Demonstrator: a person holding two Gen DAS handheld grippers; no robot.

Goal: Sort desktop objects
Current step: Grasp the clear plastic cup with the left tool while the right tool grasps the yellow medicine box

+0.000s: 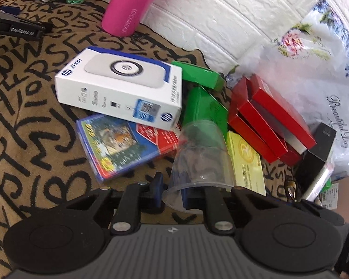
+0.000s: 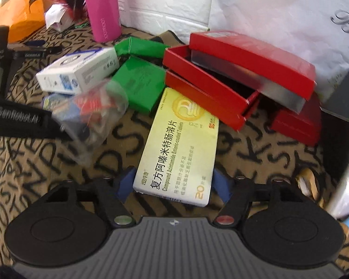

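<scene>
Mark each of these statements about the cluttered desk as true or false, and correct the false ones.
1. The left gripper pinches the rim of a clear plastic cup. True.
2. The right gripper holds a green cardboard box. False: its fingers flank a pale yellow medicine box; the green cardboard box lies farther back.
3. The white and blue HP box rests partly on a flat pack with a tiger picture. True.
4. The tall pink bottle lies on its side. False: it stands upright near the white wall.
5. The red cardboard boxes are stacked neatly and squarely. False: they overlap askew.
</scene>
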